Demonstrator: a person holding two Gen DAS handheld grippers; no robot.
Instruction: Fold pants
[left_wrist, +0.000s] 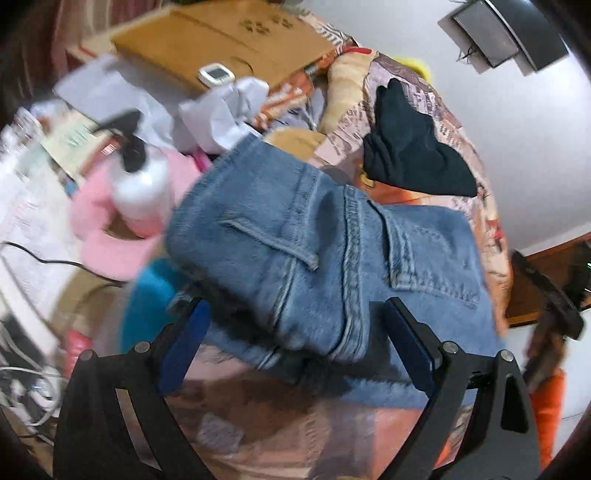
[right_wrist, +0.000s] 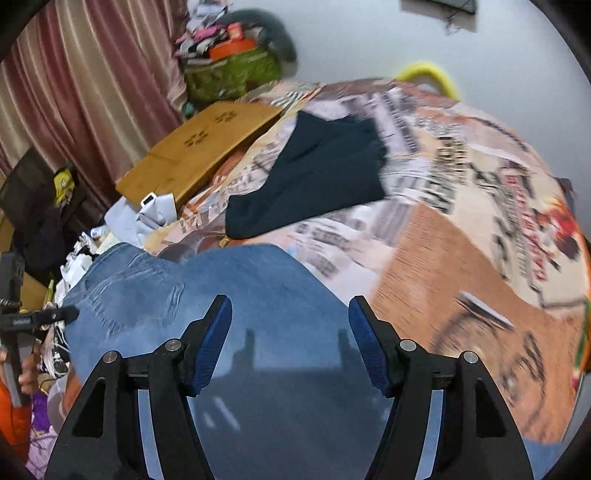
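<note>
I see the jeans (left_wrist: 332, 258) bunched, partly folded on the bed (right_wrist: 461, 258), both left tongs (left_wrist: 299, 321) and right tongs (right_wrist: 290, 325) released; final folds remain.

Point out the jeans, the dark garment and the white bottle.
jeans (left_wrist: 325, 258), left wrist view, seat beside the back pocket.
dark garment (right_wrist: 317, 170), right wrist view, its middle.
white bottle (left_wrist: 142, 195), left wrist view, its body.

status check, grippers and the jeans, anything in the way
Left gripper open, right gripper open, neither gripping. Jeans bunched on the printed bedspread. Dark garment lies beyond, apart from them.
</note>
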